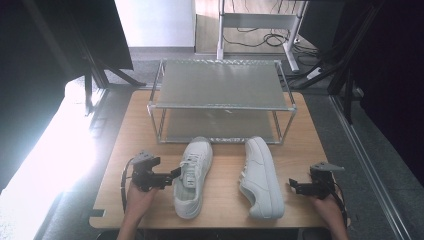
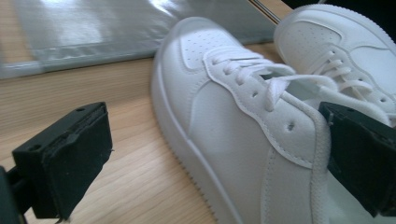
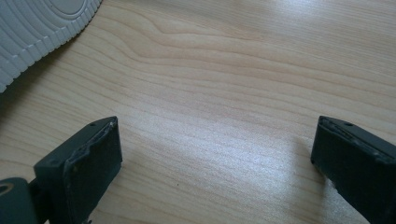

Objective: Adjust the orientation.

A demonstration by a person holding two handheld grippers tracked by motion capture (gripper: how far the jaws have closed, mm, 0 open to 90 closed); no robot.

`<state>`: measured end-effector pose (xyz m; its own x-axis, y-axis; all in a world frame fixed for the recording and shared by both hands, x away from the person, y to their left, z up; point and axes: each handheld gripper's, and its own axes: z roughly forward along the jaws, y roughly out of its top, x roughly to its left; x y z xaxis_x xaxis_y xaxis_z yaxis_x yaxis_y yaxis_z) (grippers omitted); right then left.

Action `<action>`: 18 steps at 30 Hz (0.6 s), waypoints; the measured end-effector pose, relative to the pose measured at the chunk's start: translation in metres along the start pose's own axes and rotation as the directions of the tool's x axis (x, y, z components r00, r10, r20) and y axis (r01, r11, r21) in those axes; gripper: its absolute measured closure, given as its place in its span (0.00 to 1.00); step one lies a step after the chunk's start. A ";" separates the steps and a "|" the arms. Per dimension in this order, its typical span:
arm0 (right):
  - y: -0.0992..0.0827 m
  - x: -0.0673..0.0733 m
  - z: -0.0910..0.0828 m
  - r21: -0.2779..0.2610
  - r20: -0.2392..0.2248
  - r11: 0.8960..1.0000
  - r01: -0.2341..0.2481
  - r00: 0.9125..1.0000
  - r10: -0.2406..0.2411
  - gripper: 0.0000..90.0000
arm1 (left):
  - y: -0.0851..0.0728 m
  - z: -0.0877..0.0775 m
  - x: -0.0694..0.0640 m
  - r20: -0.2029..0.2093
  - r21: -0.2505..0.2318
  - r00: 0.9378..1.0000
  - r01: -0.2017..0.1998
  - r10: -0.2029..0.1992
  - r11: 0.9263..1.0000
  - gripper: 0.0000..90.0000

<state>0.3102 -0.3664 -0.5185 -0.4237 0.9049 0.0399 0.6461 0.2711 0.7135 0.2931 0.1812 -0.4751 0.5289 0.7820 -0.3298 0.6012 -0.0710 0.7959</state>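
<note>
Two white sneakers on table [image 1: 120,150], near side of empty rack [image 1: 220,85]. Left gripper [image 1: 167,177] jaws spread, straddling left shoe [image 1: 192,175] collar, not yet pinched. Right gripper [image 1: 295,187] spread, clear of right shoe [image 1: 260,177], which lies on side. Likely next: close, lift to shelf.

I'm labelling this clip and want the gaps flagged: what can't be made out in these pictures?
- Right shoe: lying on its side in the high view, so its opening is turned away; the right gripper view cuts its sole at the edge.
- Left shoe: heel cut off by the left gripper view's bottom edge.
- Rack: lower shelf mostly hidden under the top shelf.
</note>
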 end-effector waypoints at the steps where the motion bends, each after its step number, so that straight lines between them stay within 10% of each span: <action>1: 0.000 0.000 0.000 0.000 0.000 1.000 0.000 1.000 0.000 0.02 | 0.001 0.004 -0.003 0.003 0.007 1.000 -0.012 0.012 1.000 0.00; 18: 0.000 0.000 0.000 0.000 -0.001 1.000 0.000 1.000 0.000 0.02 | 0.011 -0.017 -0.013 -0.102 -0.042 0.989 -0.109 0.104 0.993 0.00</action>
<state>0.3102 -0.3665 -0.5185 -0.4244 0.9045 0.0410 0.6460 0.2708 0.7137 0.2825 0.1809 -0.4535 0.5247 0.8294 -0.1918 0.5143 -0.1292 0.8478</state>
